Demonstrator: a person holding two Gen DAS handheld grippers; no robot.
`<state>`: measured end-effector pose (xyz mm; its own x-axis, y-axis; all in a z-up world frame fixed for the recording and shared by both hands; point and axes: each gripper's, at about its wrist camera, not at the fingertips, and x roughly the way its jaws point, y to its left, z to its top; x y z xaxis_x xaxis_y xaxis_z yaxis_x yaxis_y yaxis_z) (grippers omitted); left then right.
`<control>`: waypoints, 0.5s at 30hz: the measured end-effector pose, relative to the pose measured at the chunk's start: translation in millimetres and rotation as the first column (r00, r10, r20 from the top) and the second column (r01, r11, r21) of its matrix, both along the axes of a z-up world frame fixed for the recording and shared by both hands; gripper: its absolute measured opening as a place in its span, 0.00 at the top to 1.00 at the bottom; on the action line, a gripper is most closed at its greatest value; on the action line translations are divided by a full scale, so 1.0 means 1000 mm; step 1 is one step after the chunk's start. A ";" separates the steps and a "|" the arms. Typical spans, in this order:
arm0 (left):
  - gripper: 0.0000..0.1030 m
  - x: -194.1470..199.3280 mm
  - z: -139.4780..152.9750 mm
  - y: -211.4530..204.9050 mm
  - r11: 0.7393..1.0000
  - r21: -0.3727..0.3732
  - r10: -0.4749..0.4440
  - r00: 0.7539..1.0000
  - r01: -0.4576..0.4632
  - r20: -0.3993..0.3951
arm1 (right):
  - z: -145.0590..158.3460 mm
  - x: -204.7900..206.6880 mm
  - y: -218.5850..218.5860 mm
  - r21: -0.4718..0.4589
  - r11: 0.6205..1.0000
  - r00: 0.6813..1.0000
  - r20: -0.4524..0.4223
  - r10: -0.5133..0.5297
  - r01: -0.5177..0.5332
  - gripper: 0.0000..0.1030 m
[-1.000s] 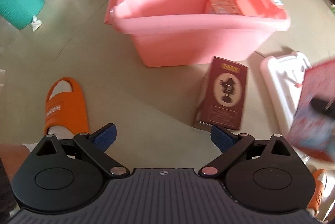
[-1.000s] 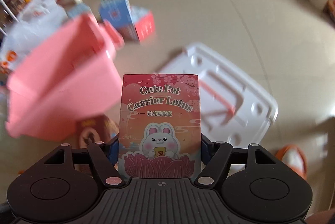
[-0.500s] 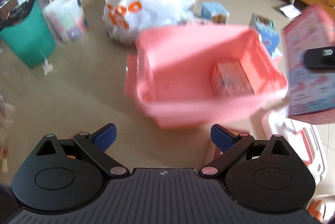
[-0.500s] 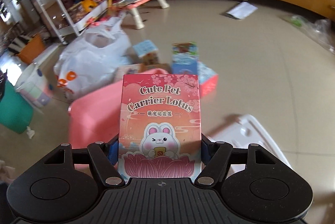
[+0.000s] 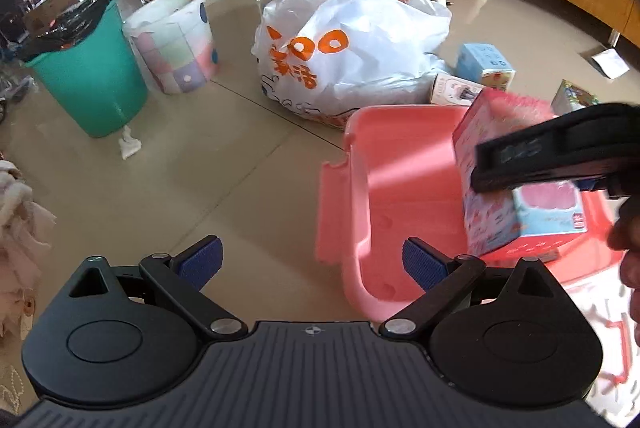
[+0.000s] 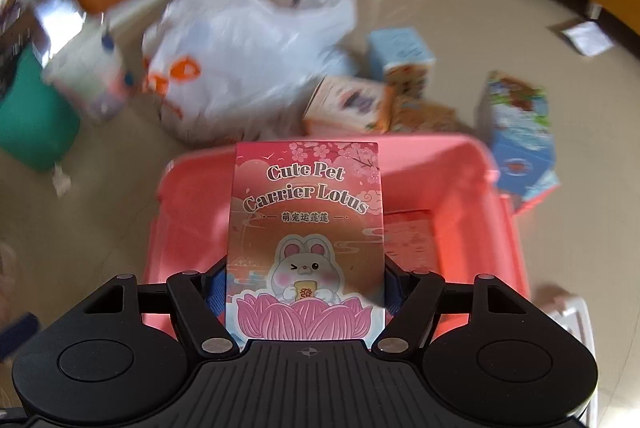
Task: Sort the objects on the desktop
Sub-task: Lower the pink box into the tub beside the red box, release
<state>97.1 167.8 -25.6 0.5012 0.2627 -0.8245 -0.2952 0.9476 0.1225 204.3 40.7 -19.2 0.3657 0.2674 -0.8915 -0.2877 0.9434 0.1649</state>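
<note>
Box above the bin, ready to drop

We hold the Cute Pet box (image 6: 306, 236) upright, long axis along the fingers, clamped in our right gripper (image 6: 306, 292) directly over the pink bin (image 6: 188, 195) (another box already lies inside); our left gripper (image 5: 312, 264) stands wide and empty, beside the bin's near corner.

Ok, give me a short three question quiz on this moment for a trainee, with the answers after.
1. True or false: the left gripper holds a box.
2. What does the right gripper grip?
A. a slipper
B. the Cute Pet Carrier Lotus box
C. a bag
3. Fill in: the gripped box hangs over the pink ____.

Key:
1. False; its jaws are wide open and empty.
2. B
3. bin; another box already lies inside.
</note>
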 end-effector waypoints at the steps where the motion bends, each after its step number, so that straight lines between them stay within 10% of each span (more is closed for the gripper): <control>1: 0.04 0.001 -0.002 -0.001 1.000 0.005 -0.012 1.000 0.012 -0.004 | -0.007 0.004 0.005 -0.019 1.000 1.000 -0.016 0.015 -0.015 0.36; 15: 0.04 0.007 -0.024 0.004 1.000 0.006 -0.029 0.999 0.029 -0.044 | -0.080 0.025 0.034 -0.162 0.981 0.984 -0.159 0.083 -0.109 0.36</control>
